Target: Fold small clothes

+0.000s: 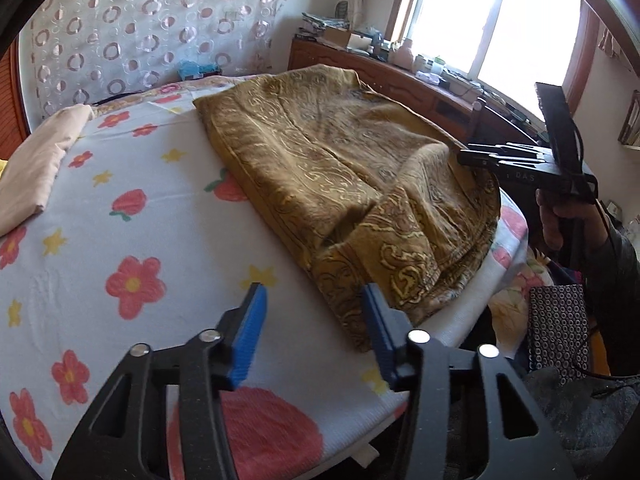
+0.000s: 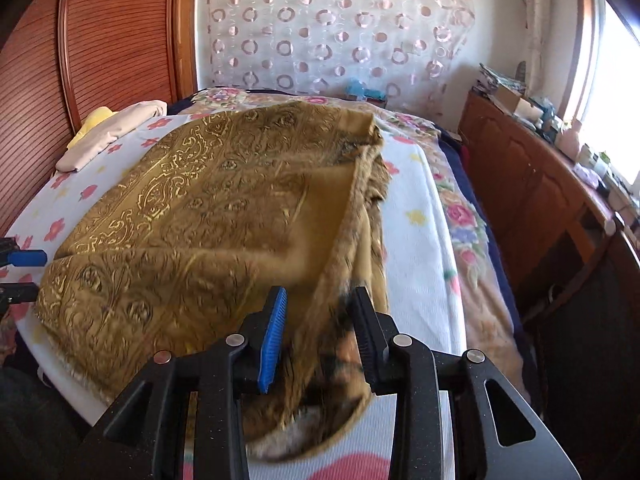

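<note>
The mustard patterned cloth (image 1: 340, 184) lies centre frame on the flowered bed cover (image 1: 132, 216), partly folded. It looks soft, limp and fairly thick, so I judge its hemmed corners the best hold. My left gripper (image 1: 316, 328) stands released beside its near corner; my right gripper (image 2: 318, 328) straddles a raised fold, pads apparently not pressing.

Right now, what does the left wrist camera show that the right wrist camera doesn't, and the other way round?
Only the left wrist view shows the hand holding the right gripper and the window. Only the right wrist view shows the wooden headboard and the cloth's raised folded edge between the right gripper's parted fingers. Both show the gold patterned cloth on the flowered bedsheet.
</note>
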